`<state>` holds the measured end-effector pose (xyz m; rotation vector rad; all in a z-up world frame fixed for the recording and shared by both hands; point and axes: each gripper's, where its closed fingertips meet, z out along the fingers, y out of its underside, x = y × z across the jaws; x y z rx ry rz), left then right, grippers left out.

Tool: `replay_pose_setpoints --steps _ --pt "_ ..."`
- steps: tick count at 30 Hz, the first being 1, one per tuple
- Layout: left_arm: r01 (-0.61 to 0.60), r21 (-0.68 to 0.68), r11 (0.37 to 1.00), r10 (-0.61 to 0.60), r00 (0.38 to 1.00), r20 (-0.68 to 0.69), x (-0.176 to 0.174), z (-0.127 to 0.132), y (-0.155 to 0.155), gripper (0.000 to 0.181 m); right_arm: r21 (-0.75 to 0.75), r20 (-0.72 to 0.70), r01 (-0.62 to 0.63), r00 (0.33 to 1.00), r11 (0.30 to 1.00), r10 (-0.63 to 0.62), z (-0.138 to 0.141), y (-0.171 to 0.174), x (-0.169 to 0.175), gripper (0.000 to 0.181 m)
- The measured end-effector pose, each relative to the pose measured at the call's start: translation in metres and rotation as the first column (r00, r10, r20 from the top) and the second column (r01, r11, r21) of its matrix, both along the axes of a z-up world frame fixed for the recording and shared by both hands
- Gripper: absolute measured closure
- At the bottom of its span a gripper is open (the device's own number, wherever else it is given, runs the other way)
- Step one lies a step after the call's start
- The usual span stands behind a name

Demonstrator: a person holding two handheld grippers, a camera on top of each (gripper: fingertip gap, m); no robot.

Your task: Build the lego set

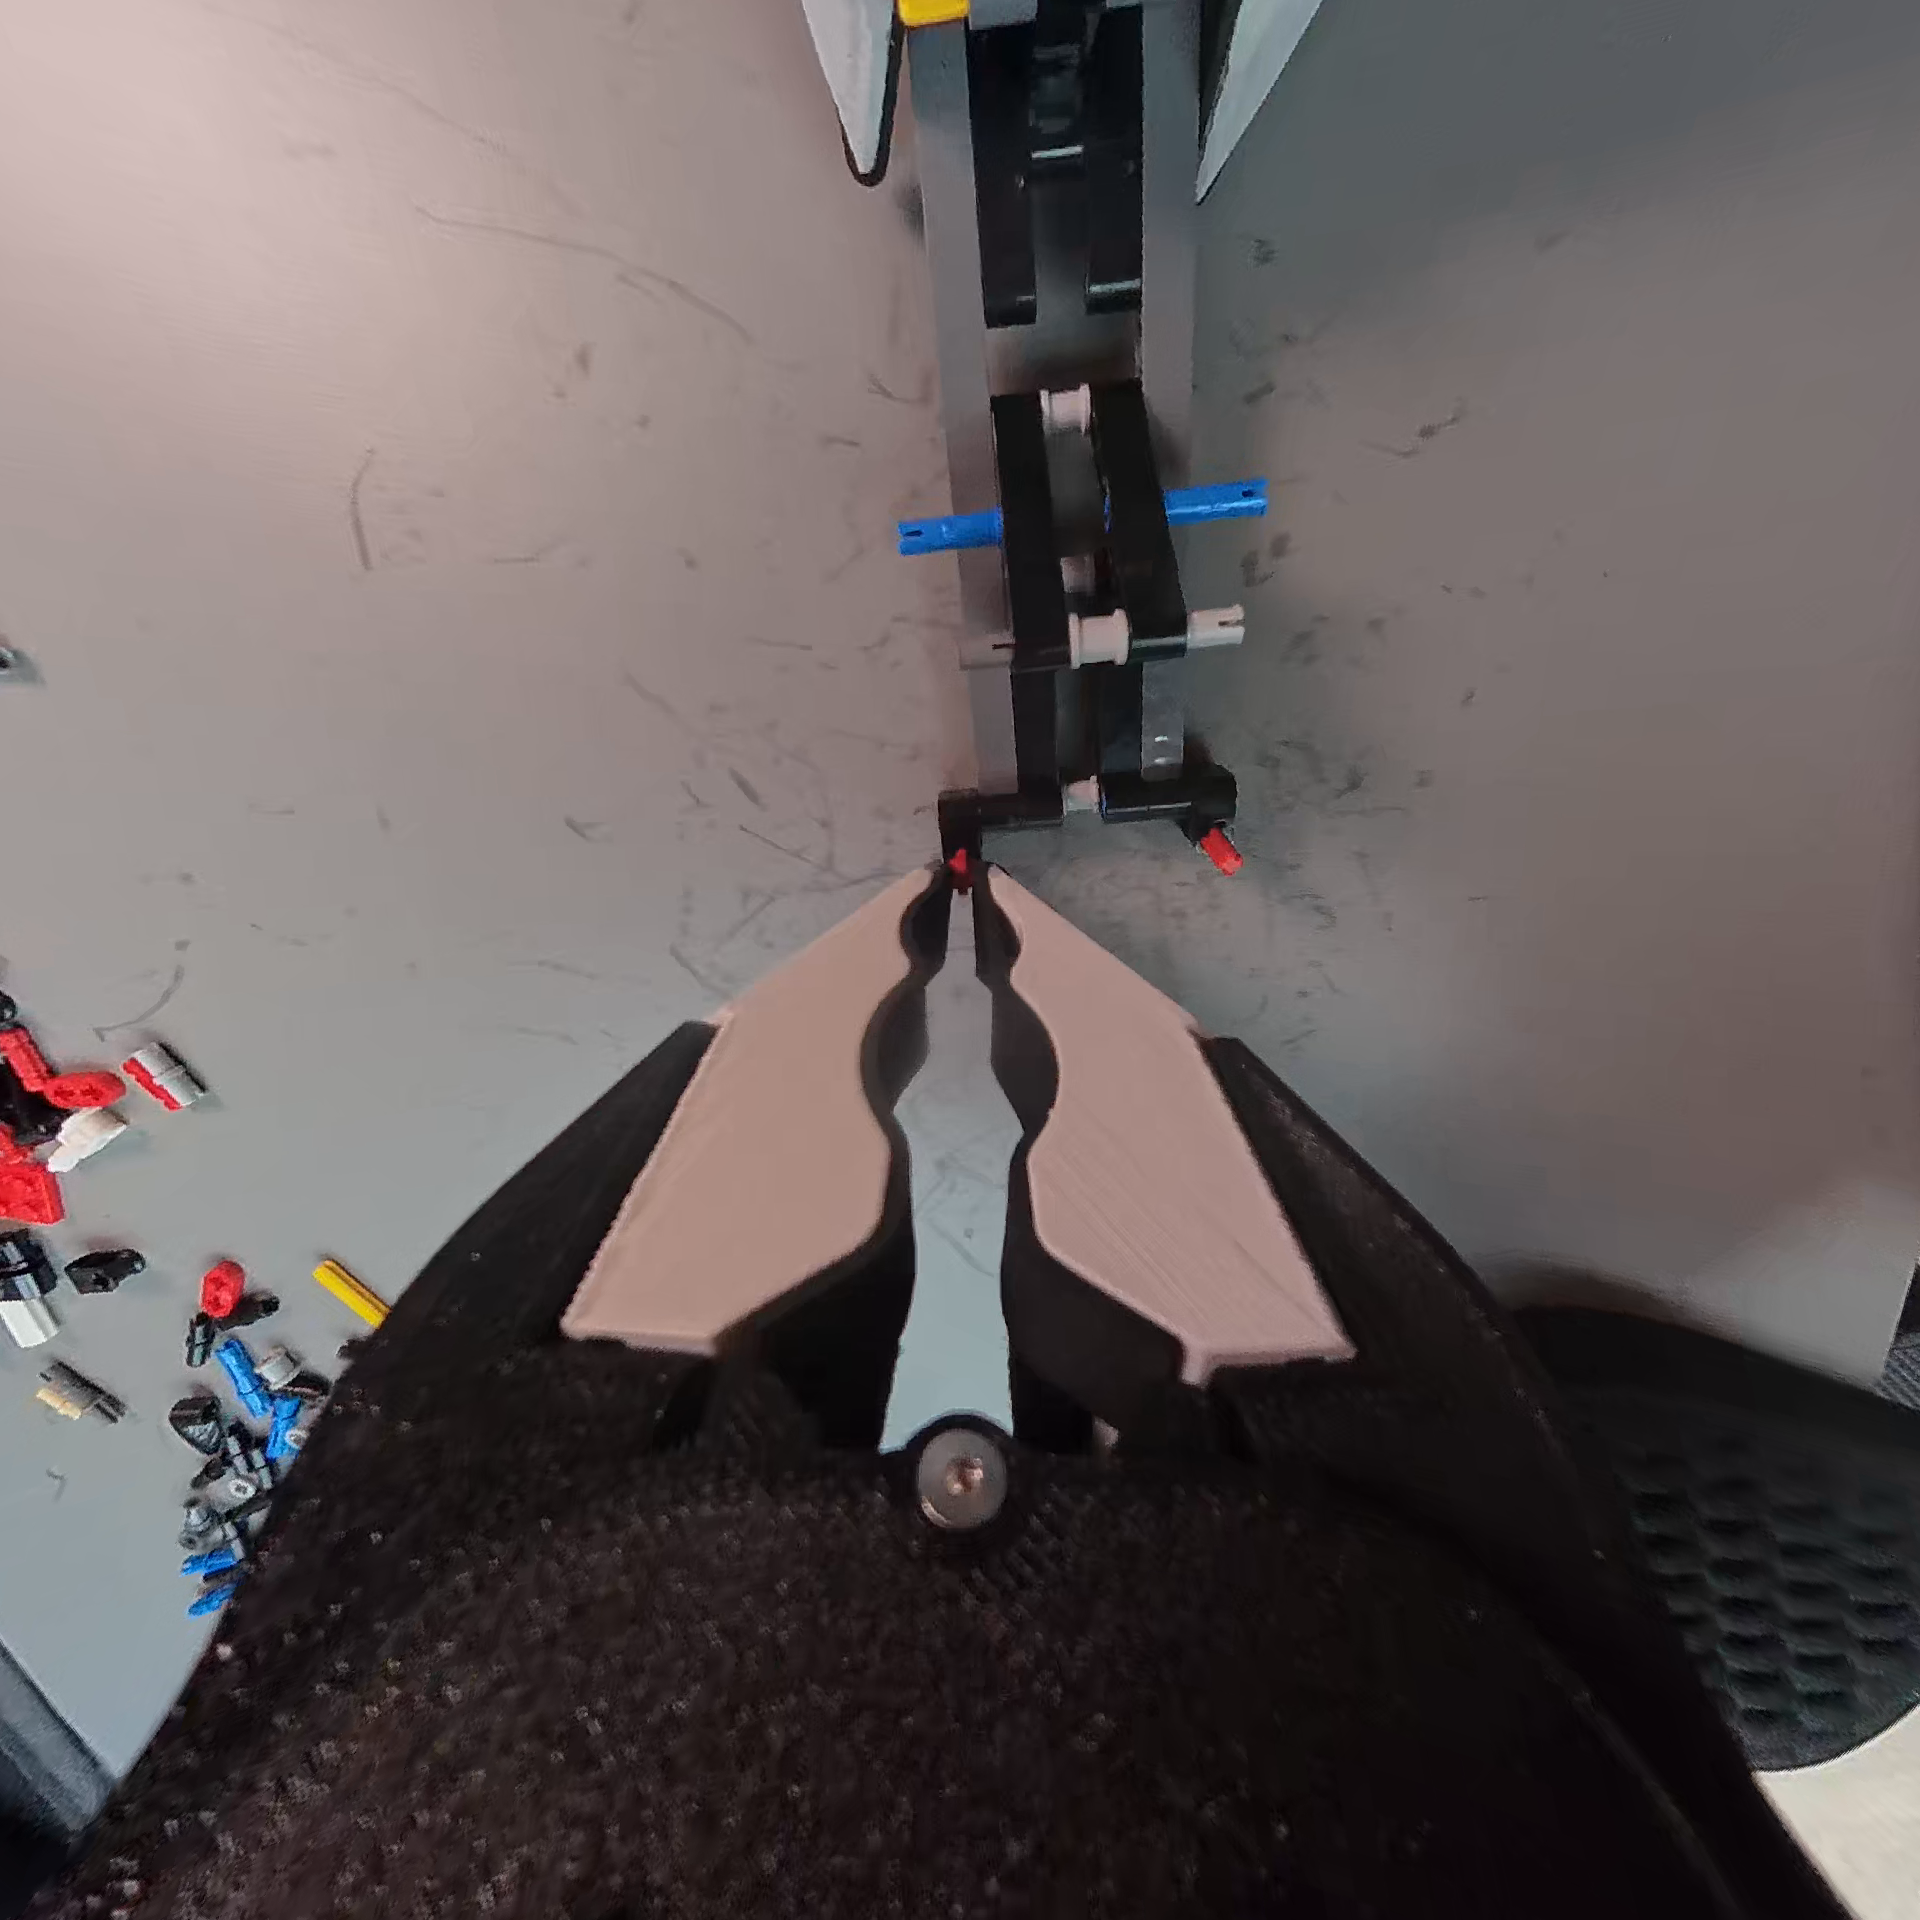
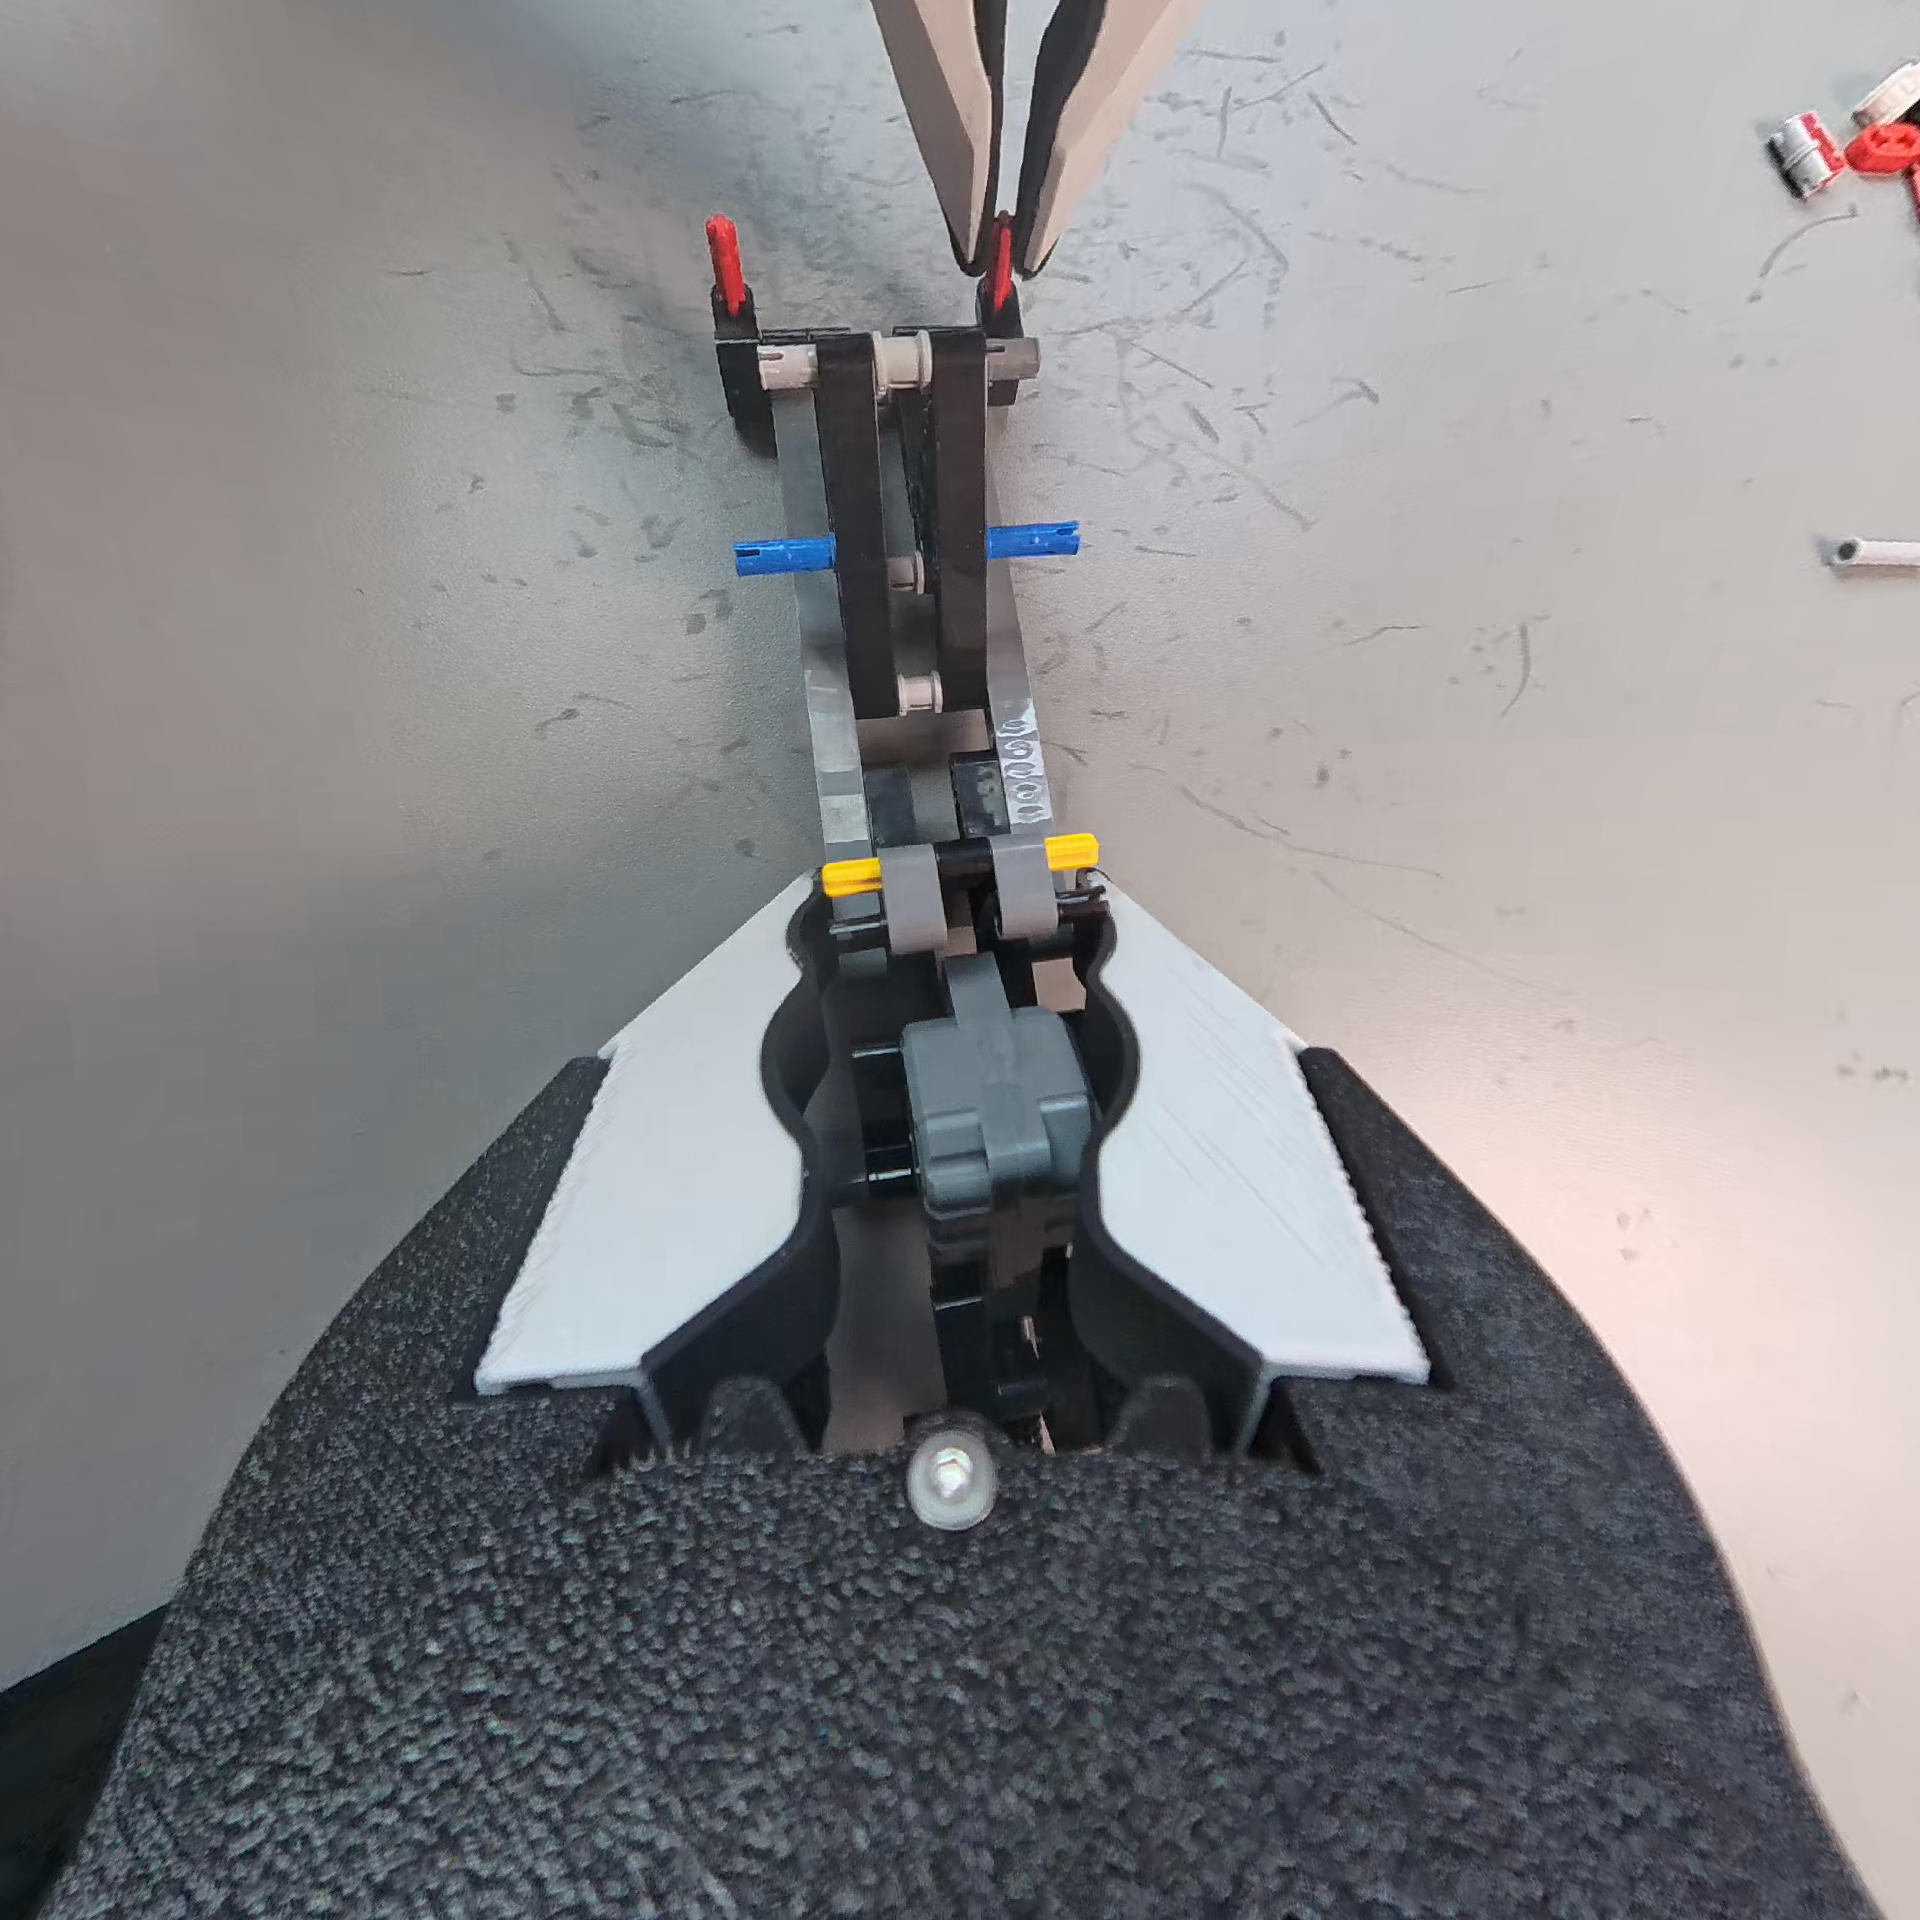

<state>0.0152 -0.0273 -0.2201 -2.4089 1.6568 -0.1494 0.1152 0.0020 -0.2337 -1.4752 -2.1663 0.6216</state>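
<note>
One lego assembly [image 2: 914, 582]; two red pins [image 2: 725, 260], two blue pins [image 2: 781, 556], two yellow axle ends [image 2: 850, 879], two claws [image 1: 966, 883].

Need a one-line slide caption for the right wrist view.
Right tool clamps the lego assembly while the left tool pinches a red pin at its far corner.

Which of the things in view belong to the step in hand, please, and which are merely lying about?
In use:
- lego assembly
- red pin
- left gripper
- right gripper

Lying about:
- loose parts pile
- yellow axle
- white beam
</note>
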Motion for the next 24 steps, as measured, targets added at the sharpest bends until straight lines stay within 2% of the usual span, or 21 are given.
replay_pose_setpoints --steps 17,24 --pt "-0.008 -0.072 0.997 0.01 1.0 0.029 0.0002 0.0014 0.0009 0.176 0.01 0.0 -0.003 1.0 1.0 0.003 0.0 0.0003 0.0003 0.136" --pt "0.004 -0.088 0.996 -0.007 0.999 -0.041 -0.0024 0.0009 -0.0025 0.176 0.022 0.031 -0.007 1.0 1.0 0.006 -0.0006 -0.0017 -0.0016 0.136"
